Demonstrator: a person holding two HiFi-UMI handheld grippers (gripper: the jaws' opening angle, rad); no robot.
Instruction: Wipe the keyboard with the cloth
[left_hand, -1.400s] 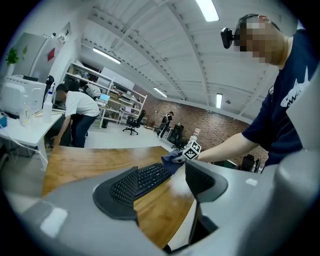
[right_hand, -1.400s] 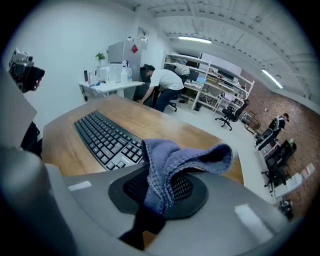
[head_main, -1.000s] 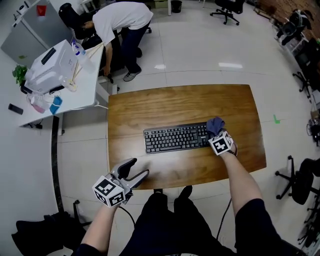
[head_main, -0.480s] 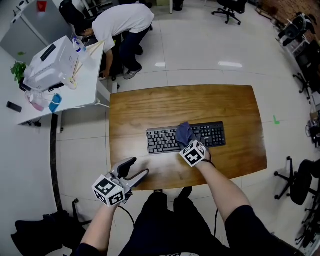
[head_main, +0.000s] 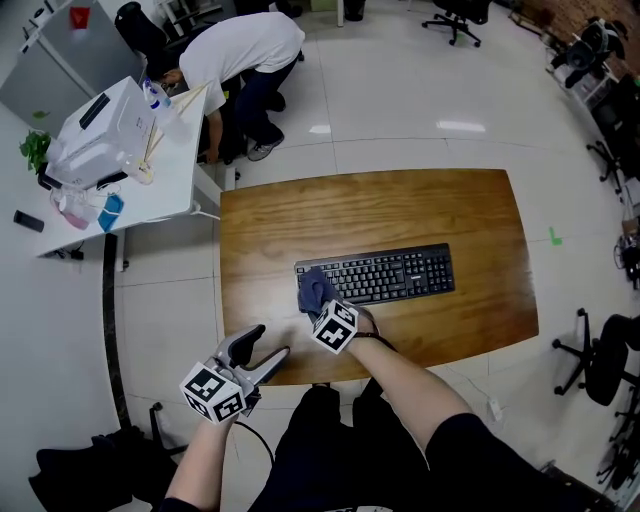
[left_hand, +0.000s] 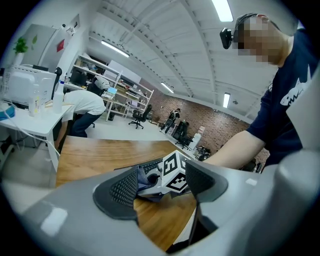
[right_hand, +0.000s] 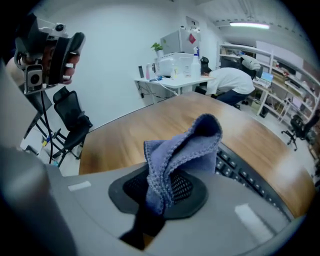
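The wooden desk (head_main: 400, 205) carried the keyboard (head_main: 390, 273). At its left end the right hand-held gripper (head_main: 318, 302) pinched the cloth (head_main: 314, 289), seemingly touching the keys: mid-wipe. The next move called for a sweep rightward. The left hand-held gripper (head_main: 265, 346) hung spread and empty.

Left gripper (head_main: 270, 342) jaws apart, right gripper (head_main: 320, 305) clamped, forearm outstretched

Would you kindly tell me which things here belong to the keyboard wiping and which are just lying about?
Part of the job:
keyboard
blue cloth, clamped in the right hand-held gripper
wooden table under the keyboard

Not part of it:
left hand-held gripper, open and empty at the table's near edge
white machine on the side desk
office chair
person bending at that desk
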